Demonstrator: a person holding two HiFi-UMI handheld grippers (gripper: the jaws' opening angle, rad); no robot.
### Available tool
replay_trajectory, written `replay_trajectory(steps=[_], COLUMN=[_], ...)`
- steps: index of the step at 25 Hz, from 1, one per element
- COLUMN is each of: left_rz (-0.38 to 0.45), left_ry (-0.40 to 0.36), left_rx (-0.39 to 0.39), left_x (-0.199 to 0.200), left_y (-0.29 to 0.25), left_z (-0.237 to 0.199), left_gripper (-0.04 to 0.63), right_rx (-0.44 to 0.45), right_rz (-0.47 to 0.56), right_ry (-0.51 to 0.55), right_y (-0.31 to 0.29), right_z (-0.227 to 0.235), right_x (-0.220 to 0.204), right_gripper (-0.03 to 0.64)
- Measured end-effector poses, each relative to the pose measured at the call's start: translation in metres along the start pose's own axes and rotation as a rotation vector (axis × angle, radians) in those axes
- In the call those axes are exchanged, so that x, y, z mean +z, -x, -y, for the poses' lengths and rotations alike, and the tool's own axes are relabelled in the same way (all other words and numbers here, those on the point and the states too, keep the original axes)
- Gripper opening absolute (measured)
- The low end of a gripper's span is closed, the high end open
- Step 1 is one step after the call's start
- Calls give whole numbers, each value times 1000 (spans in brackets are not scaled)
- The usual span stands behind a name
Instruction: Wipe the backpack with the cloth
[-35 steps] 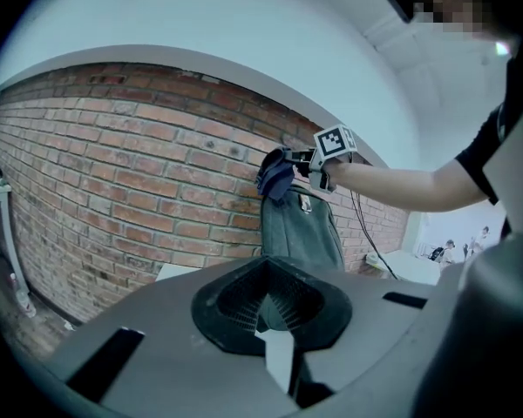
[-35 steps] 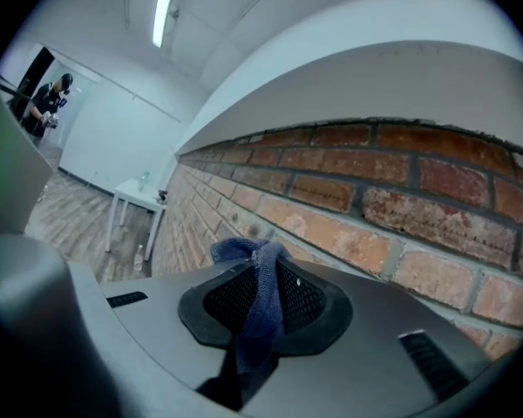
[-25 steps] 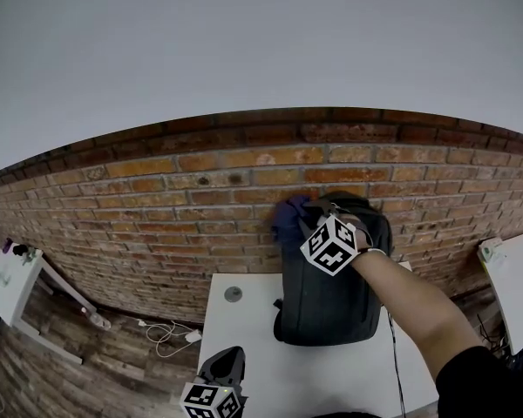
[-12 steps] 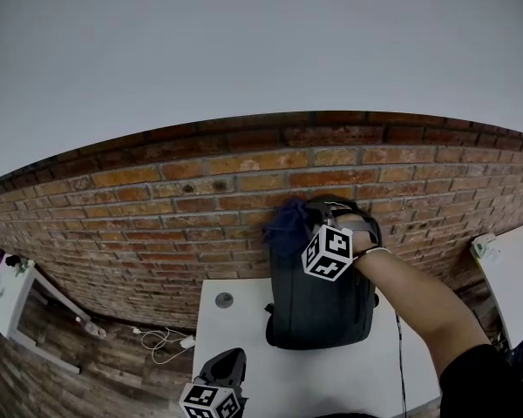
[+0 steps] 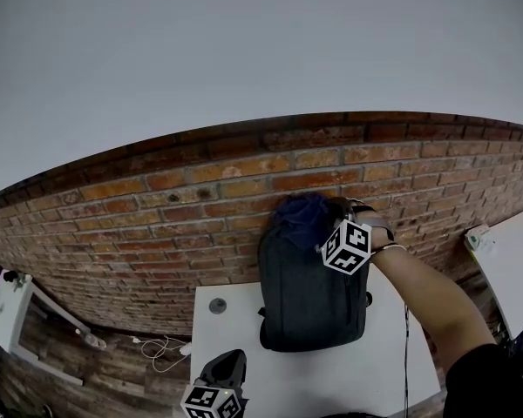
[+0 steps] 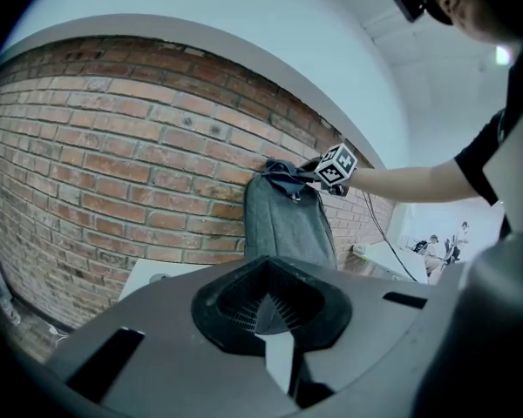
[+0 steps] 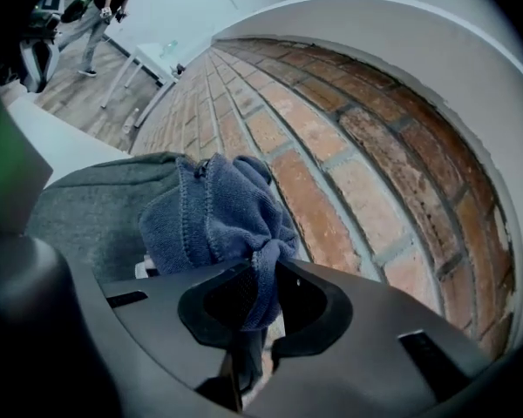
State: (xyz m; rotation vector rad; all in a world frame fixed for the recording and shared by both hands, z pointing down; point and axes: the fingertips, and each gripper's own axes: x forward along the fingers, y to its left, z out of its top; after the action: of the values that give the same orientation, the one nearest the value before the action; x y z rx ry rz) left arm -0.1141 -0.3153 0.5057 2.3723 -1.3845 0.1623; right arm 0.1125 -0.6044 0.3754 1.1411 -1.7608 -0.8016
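Dark grey backpack [image 5: 312, 286]: upright on white bench [image 5: 235, 333], against brick wall [image 5: 157, 216]. Blue cloth [image 7: 211, 220]: bunched on backpack's top, pinched by fingers of right gripper [image 7: 257, 307]. Idle left gripper [image 6: 275, 316]: low before backpack, well apart, fingers closed together, empty

The cloth [image 5: 302, 212], clamped in the right gripper [image 7: 254, 307], has slid from beside the backpack's [image 5: 309, 294] upper-left corner rightward onto its top, seemingly touching it.
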Motion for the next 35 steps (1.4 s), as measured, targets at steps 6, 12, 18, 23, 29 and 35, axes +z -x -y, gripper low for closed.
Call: replay_trajectory(steps=[6,12,18,23,29,35], left_rz=[-16,-33,-38,-42,-51,-55], left_ry=[-20,-42,-52,-41,-31,-25], left_rx=[-25,-50,-64,-56,-61,-73], left_x=[2,4,4,2,-4,-5], left_y=[-8,-17,-19,-19,-23,-27], left_z=[9,18,22,15,12,12], left_gripper=[-5,-5,-5,-5,-5,-5], right_rx=[-22,-50,-88,-119,-91,-39], right_rz=[-52,-46,-42,-48,-107,-61], right_ry=[-57,-146,-138,-162,-229,-247], right_y=[11,22,25,28,26,21], right_z=[10,19,20,26,32,30], right_x=[-48,-75,-78,-87,-107,-89], right_gripper=[54,54,54,54,54,54])
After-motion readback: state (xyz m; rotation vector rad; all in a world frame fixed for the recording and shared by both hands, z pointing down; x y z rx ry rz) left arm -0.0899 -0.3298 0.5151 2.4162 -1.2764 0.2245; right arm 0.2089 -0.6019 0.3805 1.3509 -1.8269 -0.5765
